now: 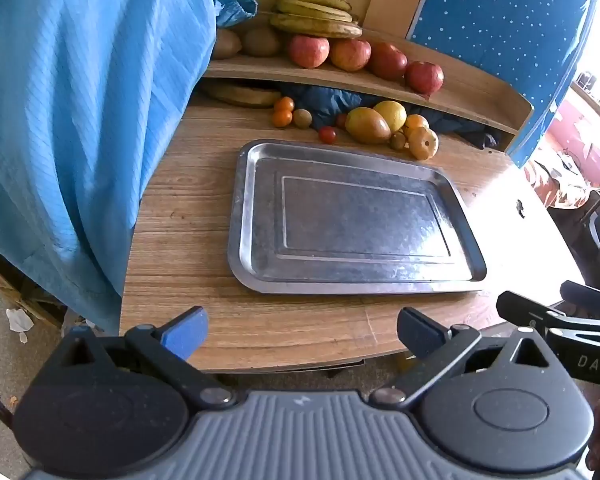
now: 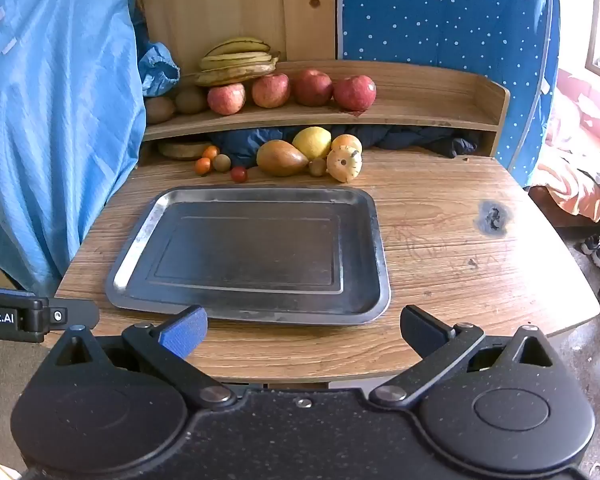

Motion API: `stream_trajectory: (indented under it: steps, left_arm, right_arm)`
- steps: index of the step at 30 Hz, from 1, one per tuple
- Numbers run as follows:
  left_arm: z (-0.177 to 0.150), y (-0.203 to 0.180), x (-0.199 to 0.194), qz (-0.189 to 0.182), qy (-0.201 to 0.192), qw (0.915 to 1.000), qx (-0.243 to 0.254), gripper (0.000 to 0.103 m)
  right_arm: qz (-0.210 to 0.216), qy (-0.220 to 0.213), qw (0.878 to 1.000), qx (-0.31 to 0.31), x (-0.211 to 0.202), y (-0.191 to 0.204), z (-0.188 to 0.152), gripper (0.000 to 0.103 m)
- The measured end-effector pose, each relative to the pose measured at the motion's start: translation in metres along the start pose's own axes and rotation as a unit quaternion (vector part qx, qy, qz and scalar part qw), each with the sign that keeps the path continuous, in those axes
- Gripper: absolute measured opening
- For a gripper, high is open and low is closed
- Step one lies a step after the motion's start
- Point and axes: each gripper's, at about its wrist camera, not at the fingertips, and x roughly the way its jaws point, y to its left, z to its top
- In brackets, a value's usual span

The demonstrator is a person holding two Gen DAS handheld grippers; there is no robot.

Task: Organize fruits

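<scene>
An empty metal tray (image 1: 260, 216) (image 2: 140, 240) lies in the middle of the wooden table (image 1: 188, 216) (image 2: 440, 240). Behind it sit a mango (image 1: 367, 125) (image 2: 281, 157), a lemon (image 1: 391, 115) (image 2: 312, 142), a small yellow squash (image 1: 423, 143) (image 2: 343, 164), kiwis, small oranges (image 1: 282, 112) (image 2: 204, 165) and a cherry tomato (image 1: 327, 134) (image 2: 239, 174). On the shelf above rest several red apples (image 1: 350, 54) (image 2: 272, 90) and bananas (image 1: 314, 14) (image 2: 236, 62). My left gripper (image 1: 302, 334) and right gripper (image 2: 304, 332) hang open over the table's near edge, both empty.
A blue cloth (image 1: 72, 120) (image 2: 52, 132) hangs along the left side of the table. A dotted blue cloth (image 1: 500, 32) (image 2: 440, 12) covers the back right. The right gripper's finger (image 1: 540, 316) shows at right in the left wrist view. A dark burn mark (image 2: 494, 218) spots the table.
</scene>
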Motion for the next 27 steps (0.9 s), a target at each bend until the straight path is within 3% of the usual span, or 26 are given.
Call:
stream_trajectory:
  steps: [27]
  left_arm:
    - [-0.0006, 0.0001, 0.0013, 0.003, 0.003, 1.0, 0.001, 0.102]
  right_arm:
    - [0.002, 0.004, 1.0, 0.002, 0.0014, -0.0096, -0.0005, 0.102]
